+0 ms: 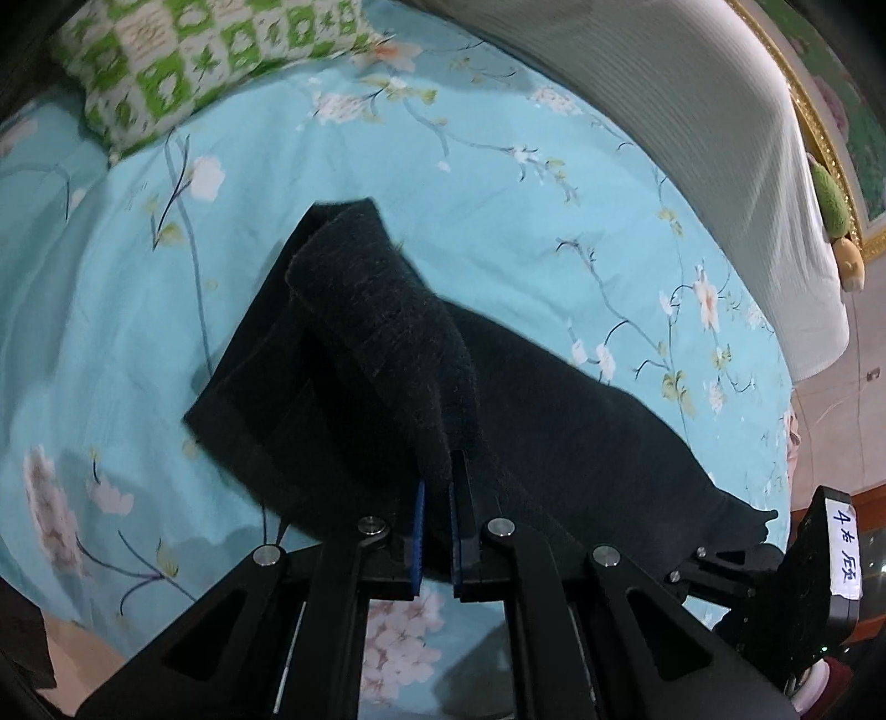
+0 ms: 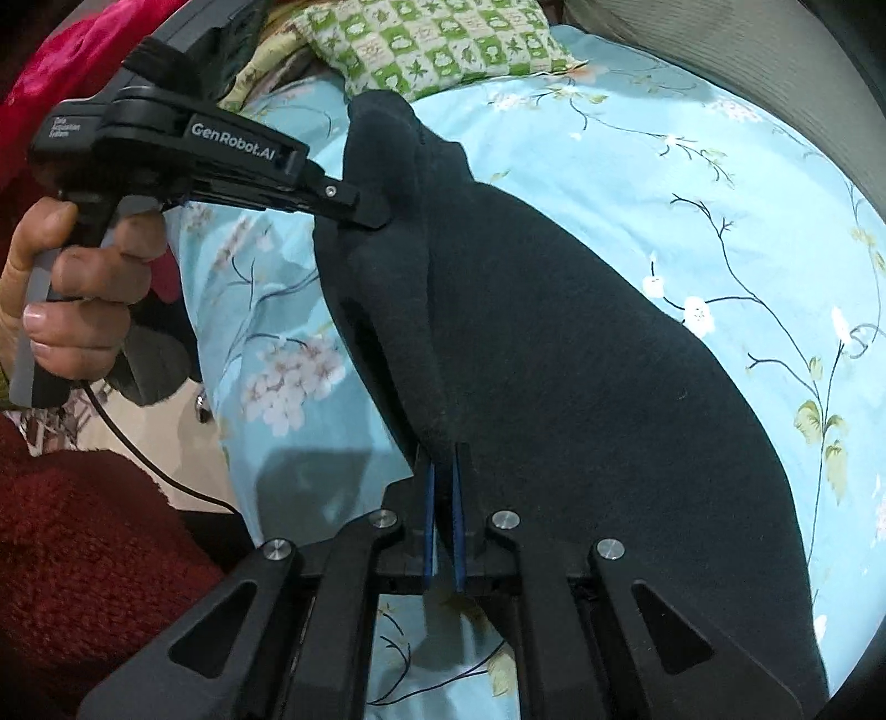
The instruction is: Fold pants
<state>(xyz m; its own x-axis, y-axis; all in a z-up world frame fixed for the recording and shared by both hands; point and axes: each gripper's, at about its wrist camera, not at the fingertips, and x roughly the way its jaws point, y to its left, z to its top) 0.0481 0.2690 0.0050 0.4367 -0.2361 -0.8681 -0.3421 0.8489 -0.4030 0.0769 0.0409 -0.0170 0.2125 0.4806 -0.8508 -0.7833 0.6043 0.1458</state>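
Observation:
Black fleecy pants [image 1: 382,332] lie on a bed with a light-blue floral sheet [image 1: 498,183]. My left gripper [image 1: 437,471] is shut on a raised fold of the pants, which drapes up and away over the rest of the cloth. In the right wrist view the pants [image 2: 554,354] spread to the right. My right gripper [image 2: 443,459] is shut on a pinched edge of the pants. The left gripper [image 2: 365,213] also shows there, held by a hand [image 2: 66,288], gripping the pants at the far end.
A green-and-white checked pillow [image 1: 183,61] lies at the head of the bed; it also shows in the right wrist view [image 2: 437,39]. A white ribbed cover [image 1: 692,127] lies at the right. A red blanket [image 2: 83,554] is at the lower left.

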